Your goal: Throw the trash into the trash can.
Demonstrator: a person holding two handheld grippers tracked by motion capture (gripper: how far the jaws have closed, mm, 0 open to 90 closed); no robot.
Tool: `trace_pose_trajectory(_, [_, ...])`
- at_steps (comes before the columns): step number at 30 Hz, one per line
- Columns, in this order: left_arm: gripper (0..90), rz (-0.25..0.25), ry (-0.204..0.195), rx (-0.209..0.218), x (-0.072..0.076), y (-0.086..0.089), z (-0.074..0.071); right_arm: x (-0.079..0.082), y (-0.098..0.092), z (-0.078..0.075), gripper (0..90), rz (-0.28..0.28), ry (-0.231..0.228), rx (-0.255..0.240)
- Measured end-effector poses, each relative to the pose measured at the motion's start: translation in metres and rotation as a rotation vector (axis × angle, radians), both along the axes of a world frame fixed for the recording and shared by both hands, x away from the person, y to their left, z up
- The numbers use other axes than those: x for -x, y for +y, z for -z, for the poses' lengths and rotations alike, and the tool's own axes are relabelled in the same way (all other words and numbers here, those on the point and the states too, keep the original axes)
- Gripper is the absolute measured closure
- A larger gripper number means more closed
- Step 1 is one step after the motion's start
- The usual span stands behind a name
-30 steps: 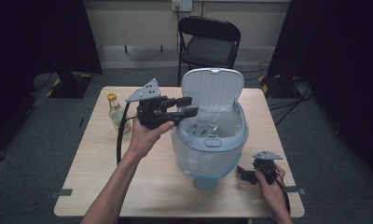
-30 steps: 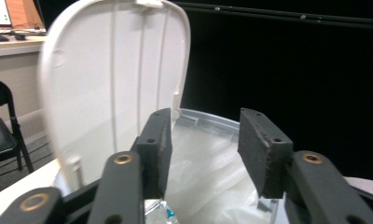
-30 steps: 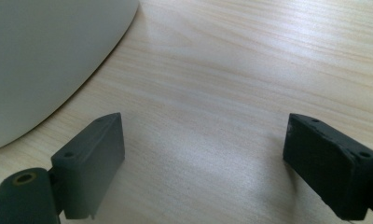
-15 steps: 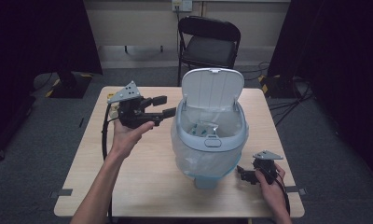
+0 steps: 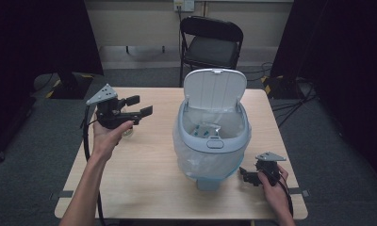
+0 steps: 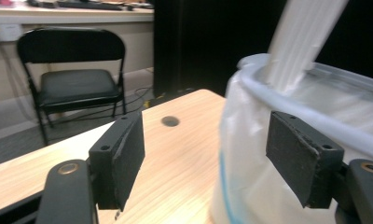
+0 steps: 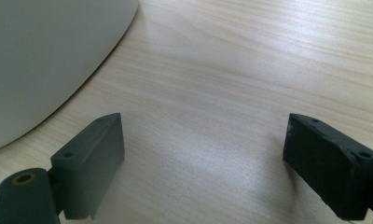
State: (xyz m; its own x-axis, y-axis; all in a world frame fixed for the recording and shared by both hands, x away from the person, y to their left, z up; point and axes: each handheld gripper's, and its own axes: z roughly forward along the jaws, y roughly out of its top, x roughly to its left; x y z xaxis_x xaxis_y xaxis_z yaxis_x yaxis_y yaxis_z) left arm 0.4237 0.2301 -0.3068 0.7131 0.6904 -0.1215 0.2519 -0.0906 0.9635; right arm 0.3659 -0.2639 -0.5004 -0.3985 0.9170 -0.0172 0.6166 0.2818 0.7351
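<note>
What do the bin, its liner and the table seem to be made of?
Bin: likely matte plastic, with smooth moulded pale blue-grey walls and a hinged lid. Liner: thin translucent plastic film, crinkled over the rim. Table: wood or wood-look laminate, with light, even grain.

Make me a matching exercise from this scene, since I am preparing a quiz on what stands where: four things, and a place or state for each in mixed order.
Things:
1. bin lid
2. left gripper
3. right gripper
4. folding chair

Places or states:
A. low at the table's near right corner, fingers apart over bare wood
B. on the floor behind the table
C. raised upright
D. held above the table left of the bin, fingers just opened, nothing between them

Pairs: 1-C, 2-D, 3-A, 4-B
</note>
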Motion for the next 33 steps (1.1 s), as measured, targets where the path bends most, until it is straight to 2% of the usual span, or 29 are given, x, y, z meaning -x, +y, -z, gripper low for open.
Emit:
trace_pose_trajectory(4, [25.9, -0.046, 0.02, -0.023, -0.004, 0.015, 0.004, 0.0, 0.0, 0.0, 11.3, 0.0, 0.0, 0.0])
trace_pose_trajectory(8, [24.9, -0.092, 0.038, -0.008, -0.007, 0.034, 0.012, 0.0, 0.0, 0.0, 11.3, 0.0, 0.0, 0.0])
trace_pose_trajectory(11, [23.5, -0.121, 0.054, -0.017, -0.009, 0.047, 0.019, 0.0, 0.0, 0.0, 11.3, 0.0, 0.0, 0.0])
trace_pose_trajectory(13, [21.1, -0.147, 0.069, -0.038, -0.012, 0.054, 0.022, 0.0, 0.0, 0.0, 11.4, 0.0, 0.0, 0.0])
trace_pose_trajectory(15, [19.4, -0.156, 0.069, -0.045, -0.014, 0.06, 0.023, 0.0, 0.0, 0.0, 11.3, 0.0, 0.0, 0.0])
trace_pose_trajectory(16, [19.3, -0.156, 0.069, -0.045, -0.014, 0.06, 0.023, 0.0, 0.0, 0.0, 11.3, 0.0, 0.0, 0.0])
trace_pose_trajectory(18, [18.7, -0.187, 0.082, -0.039, -0.016, 0.071, 0.025, 0.0, 0.0, 0.0, 11.4, 0.0, 0.0, 0.0])
trace_pose_trajectory(22, [18.3, -0.213, 0.094, -0.047, -0.019, 0.076, 0.029, 0.0, 0.0, 0.0, 11.3, 0.0, 0.0, 0.0])
trace_pose_trajectory(27, [18.7, -0.245, 0.136, -0.048, -0.033, 0.083, 0.04, 0.0, 0.0, 0.0, 11.4, 0.0, 0.0, 0.0])
trace_pose_trajectory(30, [19.6, -0.268, 0.135, -0.075, -0.042, 0.083, 0.046, 0.0, 0.0, 0.0, 11.3, 0.0, 0.0, 0.0])
trace_pose_trajectory(33, [21.4, -0.282, 0.141, -0.084, -0.052, 0.084, 0.053, 0.0, 0.0, 0.0, 11.4, 0.0, 0.0, 0.0])
